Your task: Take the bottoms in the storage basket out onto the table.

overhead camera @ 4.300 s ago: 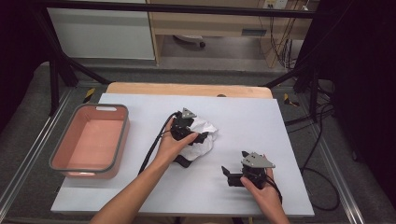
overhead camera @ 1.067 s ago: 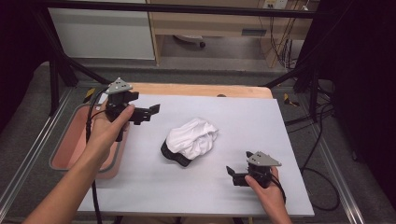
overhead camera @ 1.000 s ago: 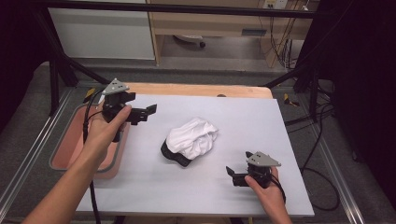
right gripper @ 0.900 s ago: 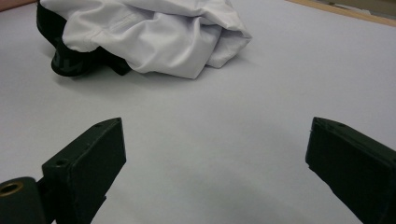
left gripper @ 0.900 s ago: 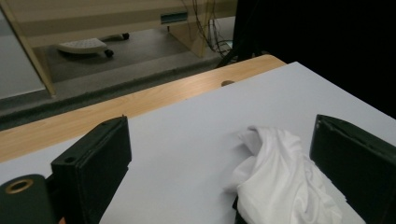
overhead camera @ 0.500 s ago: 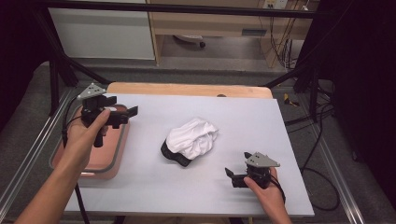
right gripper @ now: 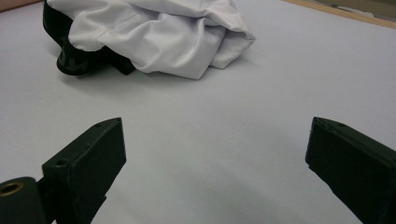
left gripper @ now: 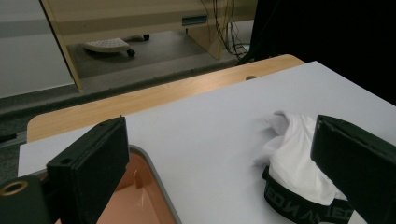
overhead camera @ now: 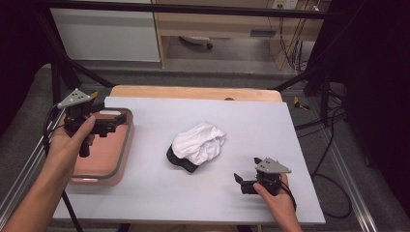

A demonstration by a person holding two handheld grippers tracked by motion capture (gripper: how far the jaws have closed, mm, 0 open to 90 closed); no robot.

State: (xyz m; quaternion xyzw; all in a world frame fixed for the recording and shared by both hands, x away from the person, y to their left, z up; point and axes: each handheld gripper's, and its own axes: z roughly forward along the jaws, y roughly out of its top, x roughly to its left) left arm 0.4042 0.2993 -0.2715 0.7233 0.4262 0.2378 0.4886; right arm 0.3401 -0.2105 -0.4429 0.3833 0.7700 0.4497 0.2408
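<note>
Crumpled white garment with black lettered waistband sits mid-table on the pale grey mat, untouched; left gripper hangs over the pink plastic tub, jaws spread, right gripper rests near the front edge, jaws spread too. Best to bring both in low, pinch the waistband, not loose folds. Can't read the waistband lettering, and the garment's underside and exact type are hidden.

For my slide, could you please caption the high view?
Left gripper over pink tray; right gripper open near crumpled white garment.

Black waistband mostly under white cloth; tray near end behind left hand
</note>
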